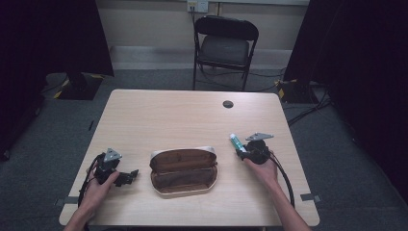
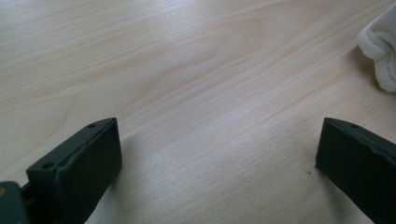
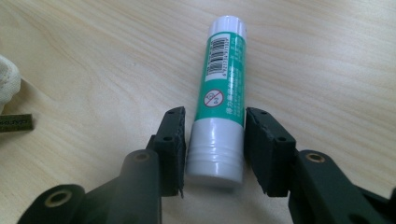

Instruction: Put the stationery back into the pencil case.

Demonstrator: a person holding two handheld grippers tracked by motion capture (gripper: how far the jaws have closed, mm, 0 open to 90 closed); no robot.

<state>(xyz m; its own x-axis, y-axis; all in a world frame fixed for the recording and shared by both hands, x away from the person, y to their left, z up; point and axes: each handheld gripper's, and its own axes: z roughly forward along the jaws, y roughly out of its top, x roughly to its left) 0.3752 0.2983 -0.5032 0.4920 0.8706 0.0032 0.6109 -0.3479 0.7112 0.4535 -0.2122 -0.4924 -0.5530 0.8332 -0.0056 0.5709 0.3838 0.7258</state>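
A green-and-white glue stick (image 1: 235, 141) (image 3: 223, 88) lies flat on the wooden table (image 1: 168, 120), right of the open brown case (image 1: 183, 173). My right gripper (image 1: 242, 150) (image 3: 214, 140) is shut on the white cap end of the stick, one black pad on each side. My left gripper (image 1: 130, 176) (image 2: 219, 144) rests low at the table's front left, its jaws wide open over bare wood with nothing between them. In the left gripper view a pale padded edge of the case (image 2: 380, 51) sits at the upper right, apart from the jaws.
A black folding chair (image 1: 225, 45) stands beyond the far edge of the table. A small dark round cap (image 1: 228, 104) sits in the tabletop near the back. Cables and dark curtains flank the table. A small brass label (image 3: 14, 123) lies by the case's cream edge.
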